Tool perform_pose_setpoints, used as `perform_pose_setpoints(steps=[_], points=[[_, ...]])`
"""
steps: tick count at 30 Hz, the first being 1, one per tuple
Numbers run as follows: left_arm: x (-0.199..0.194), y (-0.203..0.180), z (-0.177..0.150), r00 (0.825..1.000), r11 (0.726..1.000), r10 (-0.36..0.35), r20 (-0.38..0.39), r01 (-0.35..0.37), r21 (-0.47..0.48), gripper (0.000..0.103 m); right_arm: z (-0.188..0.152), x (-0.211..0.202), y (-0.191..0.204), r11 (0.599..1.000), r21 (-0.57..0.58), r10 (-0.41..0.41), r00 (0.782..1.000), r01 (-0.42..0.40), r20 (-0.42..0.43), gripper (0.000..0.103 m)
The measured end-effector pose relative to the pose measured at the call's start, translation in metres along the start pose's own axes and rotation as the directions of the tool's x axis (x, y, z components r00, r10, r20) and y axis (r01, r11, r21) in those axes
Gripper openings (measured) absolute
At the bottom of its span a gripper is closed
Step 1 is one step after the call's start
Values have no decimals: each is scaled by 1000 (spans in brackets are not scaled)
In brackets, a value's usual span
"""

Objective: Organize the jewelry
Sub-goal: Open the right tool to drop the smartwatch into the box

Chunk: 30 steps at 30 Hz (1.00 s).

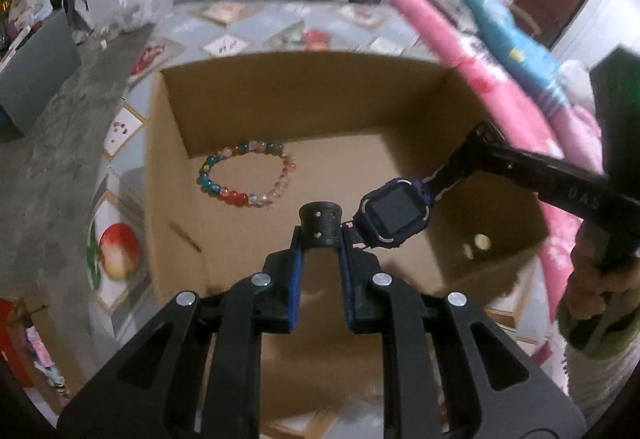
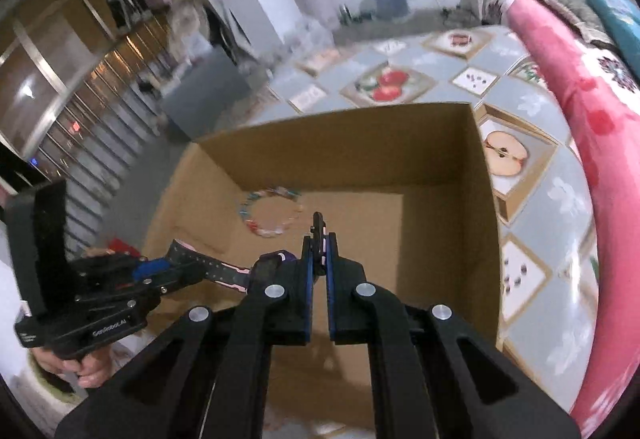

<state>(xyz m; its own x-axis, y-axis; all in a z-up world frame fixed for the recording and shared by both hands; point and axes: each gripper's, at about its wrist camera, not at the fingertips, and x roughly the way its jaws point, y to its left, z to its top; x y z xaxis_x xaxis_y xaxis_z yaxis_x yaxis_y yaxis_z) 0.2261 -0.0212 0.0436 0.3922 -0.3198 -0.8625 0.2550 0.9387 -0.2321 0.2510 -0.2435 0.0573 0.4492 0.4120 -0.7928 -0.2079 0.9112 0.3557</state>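
A purple smartwatch [image 1: 394, 217] hangs over an open cardboard box [image 1: 280, 87], held by its two strap ends. My left gripper [image 1: 320, 235] is shut on one black strap end. My right gripper [image 2: 319, 239] is shut on the other strap end [image 2: 319, 225]; it enters the left wrist view from the right [image 1: 472, 155]. In the right wrist view the watch body [image 2: 274, 263] and strap [image 2: 208, 263] run left to my left gripper [image 2: 168, 271]. A multicoloured bead bracelet [image 1: 246, 173] lies on the box floor, and blurred in the right wrist view [image 2: 270, 213].
The box [image 2: 486, 175] stands on a table with a fruit-pattern cloth [image 2: 540, 223]. A pink blanket [image 2: 592, 127] and blue pillow [image 1: 508, 39] lie along the right. A grey bin [image 1: 36, 79] stands on the concrete floor at left.
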Motion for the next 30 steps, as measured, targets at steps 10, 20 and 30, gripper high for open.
perform_pose_setpoints(steps=[10,20,30], points=[[37,8,25,987,993,120,-103,-122,-10,41,27,50,-6,987,-73,-148,983,140,-113,11],[-17,-4,12,990,993,116,81,-117,2,47,20,-1,-20,993,-25,-115,993,116,25,11],[-125,-22,-61,918,981,112,380,-162,104,67,-29,-99,-14,1000,-5,11,979,-10,205,11]])
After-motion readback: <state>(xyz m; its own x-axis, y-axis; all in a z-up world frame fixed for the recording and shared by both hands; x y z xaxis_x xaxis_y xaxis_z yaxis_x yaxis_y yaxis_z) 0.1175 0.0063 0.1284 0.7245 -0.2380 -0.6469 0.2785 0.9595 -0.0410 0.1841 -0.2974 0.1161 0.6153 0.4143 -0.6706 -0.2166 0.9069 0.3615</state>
